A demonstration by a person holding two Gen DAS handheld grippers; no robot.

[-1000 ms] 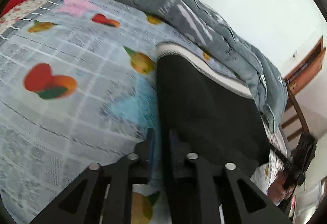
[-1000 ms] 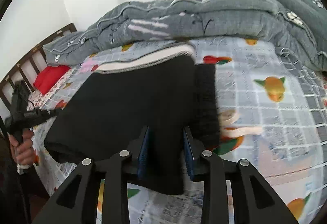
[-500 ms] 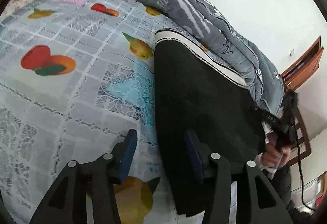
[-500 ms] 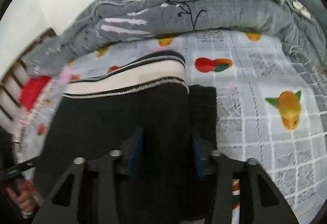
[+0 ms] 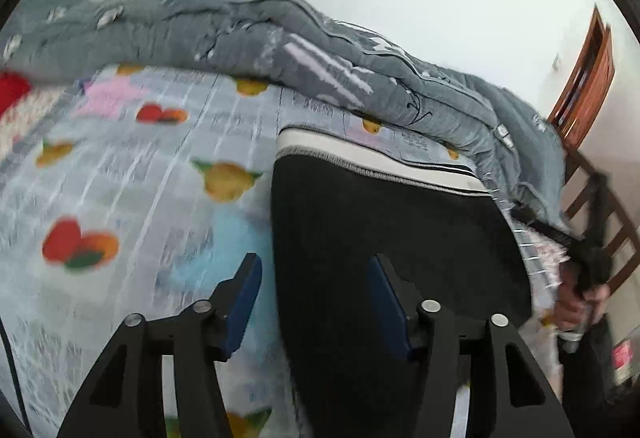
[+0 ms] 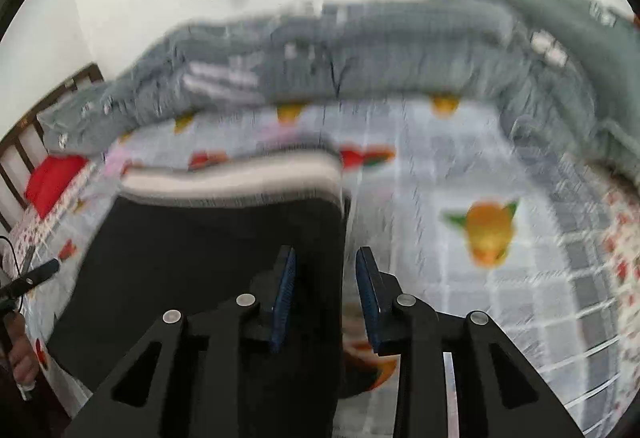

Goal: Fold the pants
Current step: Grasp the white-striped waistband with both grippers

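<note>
Black pants [image 5: 384, 238] with a white and black striped waistband [image 5: 376, 158] lie folded flat on the fruit-print bedsheet [image 5: 140, 174]. My left gripper [image 5: 314, 274] is open, its jaws apart above the pants' left edge, holding nothing. In the right wrist view the pants [image 6: 208, 258] fill the lower left with the waistband [image 6: 228, 182] at the far side. My right gripper [image 6: 325, 270] is open over the pants' right edge, empty. The right wrist view is blurred.
A grey quilt [image 5: 280, 50] is bunched along the far side of the bed, also in the right wrist view [image 6: 380, 54]. A red pillow [image 6: 52, 178] lies by the wooden bed rail [image 6: 20, 146]. A wooden chair [image 5: 592, 86] stands at the right.
Both grippers have let go of the pants, opened and pulled back and up. The pants now lie flat on the sheet. Both views tilted up towards the wall.
</note>
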